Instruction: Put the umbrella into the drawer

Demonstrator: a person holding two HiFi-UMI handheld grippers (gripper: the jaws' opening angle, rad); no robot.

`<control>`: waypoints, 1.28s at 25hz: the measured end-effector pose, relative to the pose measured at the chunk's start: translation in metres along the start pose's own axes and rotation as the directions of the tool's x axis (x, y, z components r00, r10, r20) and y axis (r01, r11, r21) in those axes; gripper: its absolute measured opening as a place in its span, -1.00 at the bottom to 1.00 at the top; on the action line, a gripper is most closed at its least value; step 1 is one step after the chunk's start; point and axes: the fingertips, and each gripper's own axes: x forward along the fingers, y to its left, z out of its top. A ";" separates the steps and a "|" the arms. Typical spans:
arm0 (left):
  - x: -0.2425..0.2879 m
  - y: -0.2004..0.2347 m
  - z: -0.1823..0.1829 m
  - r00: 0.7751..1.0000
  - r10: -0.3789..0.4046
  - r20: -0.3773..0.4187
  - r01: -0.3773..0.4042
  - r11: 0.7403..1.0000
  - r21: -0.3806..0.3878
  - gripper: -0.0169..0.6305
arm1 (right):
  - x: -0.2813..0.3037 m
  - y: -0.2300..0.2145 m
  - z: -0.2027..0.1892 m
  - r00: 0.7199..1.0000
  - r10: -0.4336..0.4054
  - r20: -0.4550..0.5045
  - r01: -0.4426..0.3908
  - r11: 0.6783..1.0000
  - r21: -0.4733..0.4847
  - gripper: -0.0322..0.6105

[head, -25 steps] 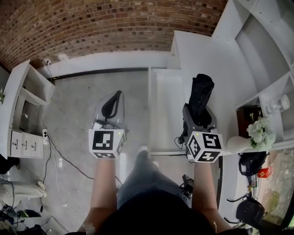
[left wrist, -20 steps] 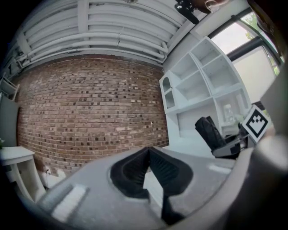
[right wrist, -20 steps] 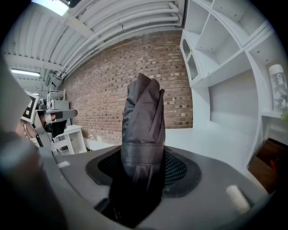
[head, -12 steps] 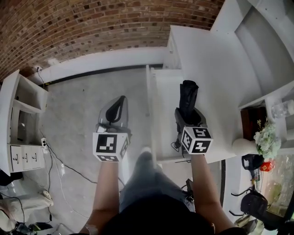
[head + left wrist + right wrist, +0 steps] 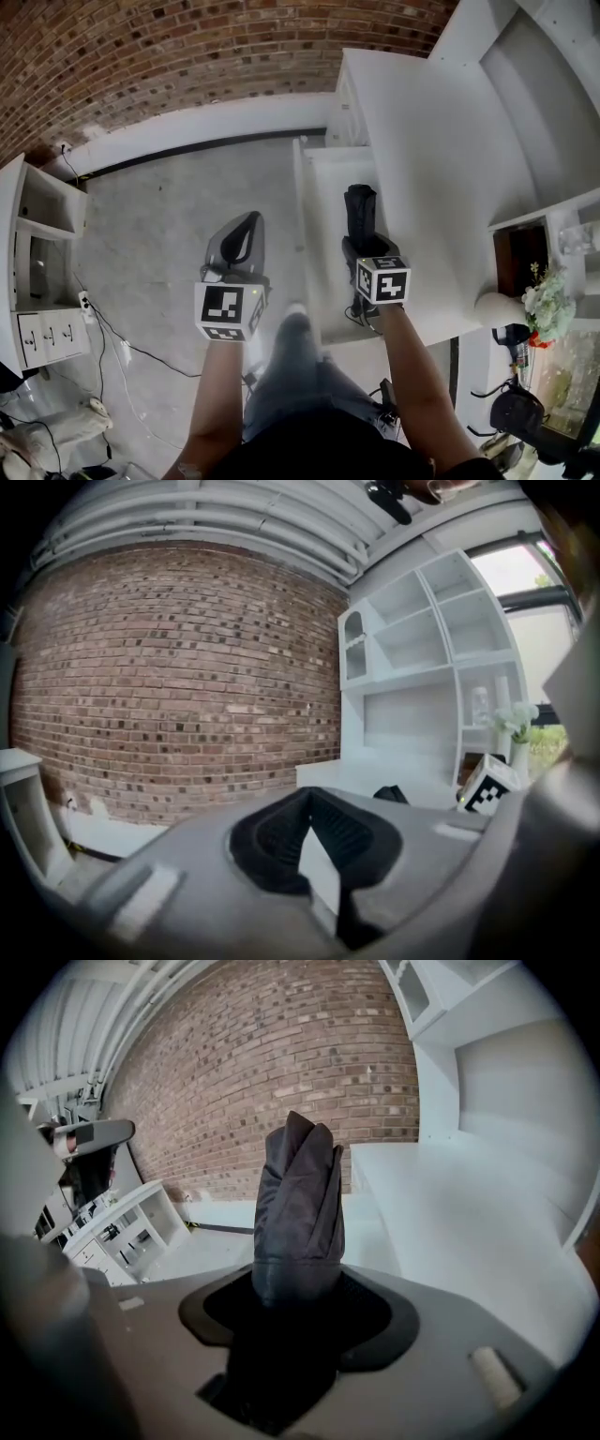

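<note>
R gripper (image 5: 364, 246), jaws part-spread, pinches the folded dark fabric umbrella (image 5: 359, 210) by its base, over the open white drawer (image 5: 322, 187). L gripper (image 5: 246, 227), left of the drawer: ribbed black pads tip-to-tip, empty.

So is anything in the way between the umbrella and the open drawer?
Nothing visible is. The umbrella, clamped in the right gripper, hangs directly over the open drawer, and the drawer's inside looks bare beneath it.
</note>
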 end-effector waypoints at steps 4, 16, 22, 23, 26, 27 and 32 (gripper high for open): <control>0.011 0.008 -0.005 1.000 -0.001 -0.016 0.001 1.000 -0.001 -0.96 | 0.028 -0.005 -0.017 0.995 -0.005 -0.095 0.005 1.000 -0.001 -0.11; 0.035 0.022 -0.023 0.997 -0.023 -0.067 0.024 1.000 0.013 -0.96 | 0.095 -0.008 -0.075 0.926 0.010 -0.377 -0.005 1.000 0.015 -0.11; 0.042 0.029 -0.033 0.995 -0.038 -0.095 0.040 0.999 0.014 -0.96 | 0.117 -0.014 -0.093 0.881 0.000 -0.474 0.047 0.995 0.087 -0.11; 0.043 0.029 -0.035 0.994 -0.042 -0.098 0.043 0.999 0.014 -0.96 | 0.120 -0.015 -0.097 0.871 -0.004 -0.492 0.058 0.994 0.095 -0.11; 0.046 0.029 -0.039 0.993 -0.052 -0.110 0.054 0.998 0.015 -0.96 | 0.126 -0.021 -0.106 0.847 -0.013 -0.532 0.095 0.987 0.127 -0.10; 0.047 0.030 -0.040 0.992 -0.055 -0.114 0.057 0.998 0.015 -0.96 | 0.127 -0.023 -0.107 0.842 -0.017 -0.540 0.109 0.984 0.138 -0.09; 0.049 0.036 -0.048 0.990 -0.062 -0.126 0.063 0.998 0.009 -0.96 | 0.132 -0.022 -0.107 0.827 -0.019 -0.562 0.123 0.981 0.148 -0.06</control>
